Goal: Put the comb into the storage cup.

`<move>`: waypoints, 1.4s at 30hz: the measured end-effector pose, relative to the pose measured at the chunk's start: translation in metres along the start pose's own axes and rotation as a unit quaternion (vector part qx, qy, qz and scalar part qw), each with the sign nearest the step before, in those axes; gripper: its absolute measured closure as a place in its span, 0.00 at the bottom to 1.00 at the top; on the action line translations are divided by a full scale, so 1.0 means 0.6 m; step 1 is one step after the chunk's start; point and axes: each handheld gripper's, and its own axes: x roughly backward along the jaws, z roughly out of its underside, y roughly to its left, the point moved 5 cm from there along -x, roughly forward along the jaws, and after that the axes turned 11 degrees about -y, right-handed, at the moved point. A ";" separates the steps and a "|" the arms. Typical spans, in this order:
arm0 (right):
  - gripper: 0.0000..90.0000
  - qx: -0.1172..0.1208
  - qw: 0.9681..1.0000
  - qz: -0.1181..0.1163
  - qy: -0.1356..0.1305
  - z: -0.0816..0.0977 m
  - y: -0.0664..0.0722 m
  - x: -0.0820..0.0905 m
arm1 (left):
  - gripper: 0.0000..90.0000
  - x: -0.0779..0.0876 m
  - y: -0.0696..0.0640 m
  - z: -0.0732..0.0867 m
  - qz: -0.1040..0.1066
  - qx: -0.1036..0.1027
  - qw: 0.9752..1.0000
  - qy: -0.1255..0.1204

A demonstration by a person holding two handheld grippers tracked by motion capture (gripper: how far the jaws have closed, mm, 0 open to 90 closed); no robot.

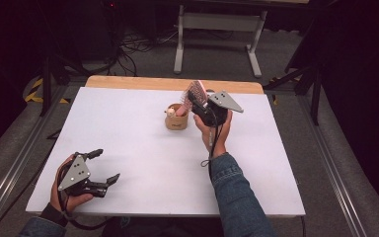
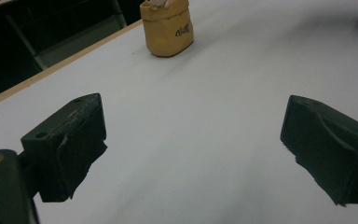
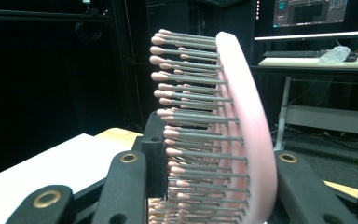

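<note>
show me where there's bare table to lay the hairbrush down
Free: the wide white stretch of table between the left gripper and the cup, and the left far corner. Crowded: around the cup, where the right gripper holds the hairbrush.

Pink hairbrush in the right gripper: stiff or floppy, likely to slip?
The pink plastic hairbrush probably stays stiff: its back keeps one smooth curve above the right gripper. The grey pink-tipped bristles likely flex under the jaws, so it may shift. The smooth back looks somewhat slippery.
</note>
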 end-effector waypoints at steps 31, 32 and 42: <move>0.69 -0.054 0.999 0.001 -0.006 0.045 -0.010 0.005 | 0.10 -0.002 -0.003 0.001 0.003 -0.004 1.000 0.006; 0.69 -0.055 0.998 0.004 -0.008 0.046 -0.012 0.007 | 0.09 -0.002 -0.003 0.001 0.003 -0.004 1.000 0.006; 0.67 -0.064 0.998 0.007 0.000 0.060 -0.022 0.014 | 0.09 -0.004 -0.004 0.002 0.004 -0.006 1.000 0.009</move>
